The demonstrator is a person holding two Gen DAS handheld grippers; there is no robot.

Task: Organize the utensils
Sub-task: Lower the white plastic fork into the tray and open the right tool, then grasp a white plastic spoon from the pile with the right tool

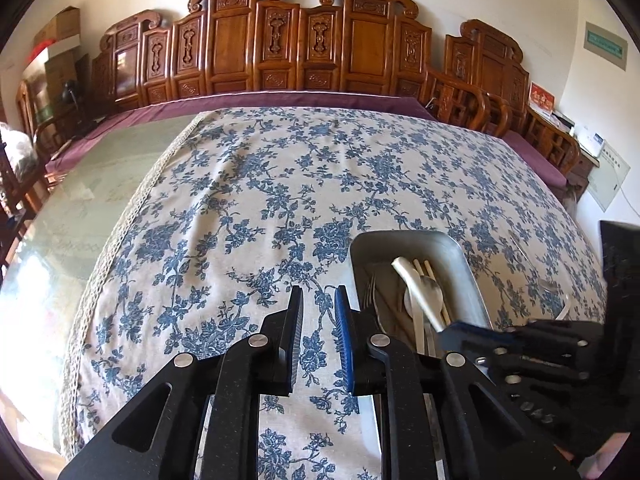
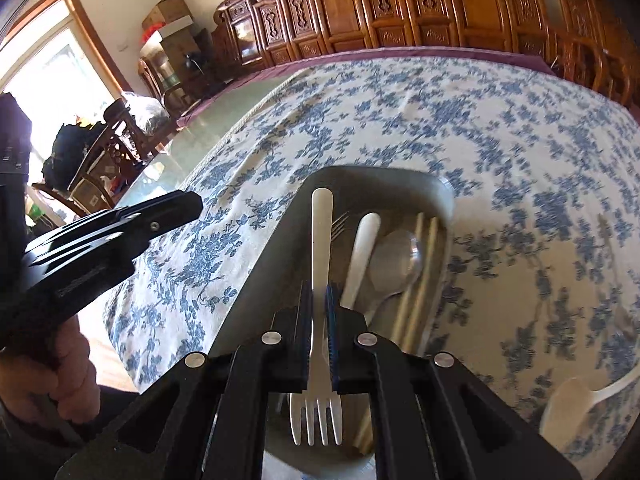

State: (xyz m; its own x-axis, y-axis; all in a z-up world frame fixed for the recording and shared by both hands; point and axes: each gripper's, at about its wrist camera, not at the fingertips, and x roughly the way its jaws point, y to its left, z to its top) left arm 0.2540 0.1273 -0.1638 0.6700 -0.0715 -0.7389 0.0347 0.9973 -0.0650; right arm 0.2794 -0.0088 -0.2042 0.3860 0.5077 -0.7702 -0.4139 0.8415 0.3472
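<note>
A grey metal tray (image 2: 276,240) lies on the floral tablecloth. In it are a white spoon (image 2: 362,248), a metal spoon (image 2: 394,260), wooden chopsticks (image 2: 424,256) and a metal fork (image 2: 339,224). My right gripper (image 2: 319,286) is shut on a white fork (image 2: 322,216), held over the tray with its tines toward the camera. In the left wrist view my left gripper (image 1: 318,292) hovers over the cloth just left of the tray (image 1: 464,260), its jaws apart with nothing between them. The right gripper (image 1: 450,334) reaches in over the tray's near end.
Another white spoon (image 2: 576,400) lies on the cloth right of the tray, and a thin metal utensil (image 1: 532,268) lies there too. A glass tabletop (image 1: 80,208) shows left of the cloth. Carved wooden chairs (image 1: 280,40) line the far side. A hand (image 2: 68,376) holds the left gripper.
</note>
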